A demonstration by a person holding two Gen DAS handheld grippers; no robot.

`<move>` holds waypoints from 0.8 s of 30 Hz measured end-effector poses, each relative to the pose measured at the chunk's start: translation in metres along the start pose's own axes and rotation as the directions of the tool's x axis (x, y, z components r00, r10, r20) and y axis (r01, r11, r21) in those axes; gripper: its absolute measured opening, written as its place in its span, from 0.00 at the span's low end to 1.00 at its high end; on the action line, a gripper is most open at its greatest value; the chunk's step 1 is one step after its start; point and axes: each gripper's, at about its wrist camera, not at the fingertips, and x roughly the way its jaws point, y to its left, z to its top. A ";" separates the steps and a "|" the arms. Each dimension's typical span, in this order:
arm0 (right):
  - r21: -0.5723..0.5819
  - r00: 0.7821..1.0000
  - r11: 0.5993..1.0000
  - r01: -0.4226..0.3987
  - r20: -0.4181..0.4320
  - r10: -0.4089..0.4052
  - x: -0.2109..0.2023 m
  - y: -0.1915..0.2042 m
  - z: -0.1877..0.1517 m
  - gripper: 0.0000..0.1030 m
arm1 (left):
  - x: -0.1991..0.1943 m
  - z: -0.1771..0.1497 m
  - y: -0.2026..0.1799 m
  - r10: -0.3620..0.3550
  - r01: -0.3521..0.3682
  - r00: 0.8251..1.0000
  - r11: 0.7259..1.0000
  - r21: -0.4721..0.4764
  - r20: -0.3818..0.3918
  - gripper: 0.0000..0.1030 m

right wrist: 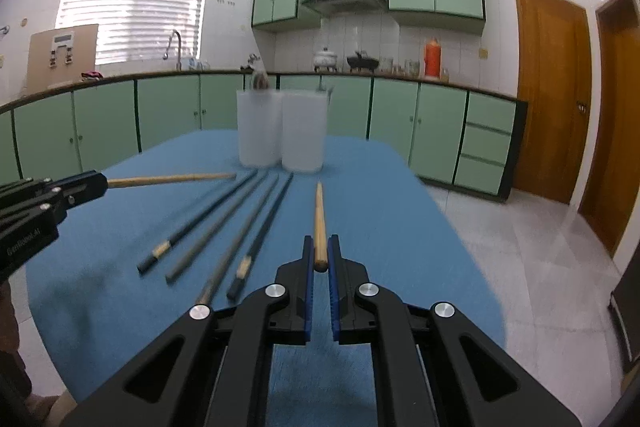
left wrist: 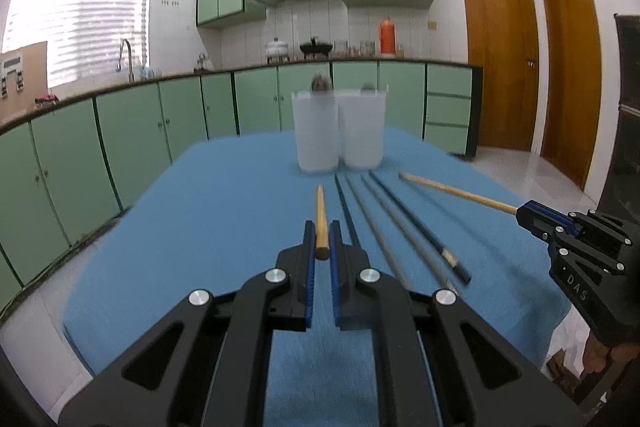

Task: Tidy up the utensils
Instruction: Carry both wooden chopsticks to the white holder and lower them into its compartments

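Each gripper, left gripper (left wrist: 323,241) and right gripper (right wrist: 320,253), was clamped on the thick end of one wooden chopstick (left wrist: 320,217), lifted apparently above the table (left wrist: 224,195) middle, so the long free tip could swing and miss the white cups (left wrist: 338,131) near the far edge

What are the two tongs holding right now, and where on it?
Each holds one wooden chopstick by its thick butt end: left tongs on one chopstick, right tongs on the other.

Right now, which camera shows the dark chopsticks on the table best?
The right wrist view: all four dark chopsticks lie in full sight on the blue tablecloth. In the left wrist view, the left claw hides their near ends.
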 end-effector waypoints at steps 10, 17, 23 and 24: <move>-0.030 0.993 0.999 -0.033 0.111 0.036 -0.019 -0.019 0.076 0.07 | -0.019 0.070 0.012 -0.066 0.065 0.988 0.998 0.010 0.138 0.06; -0.039 0.987 0.996 -0.086 0.135 0.091 -0.018 -0.025 0.138 0.06 | -0.011 0.112 0.016 -0.102 0.100 0.982 0.995 0.019 0.162 0.06; -0.058 0.984 0.991 -0.119 0.125 0.125 -0.010 -0.023 0.170 0.06 | 0.004 0.135 0.022 -0.128 0.131 0.980 0.991 -0.005 0.153 0.06; -0.056 0.984 0.990 -0.126 0.120 0.132 -0.008 -0.023 0.175 0.06 | 0.005 0.137 0.024 -0.130 0.133 0.980 0.991 -0.008 0.153 0.06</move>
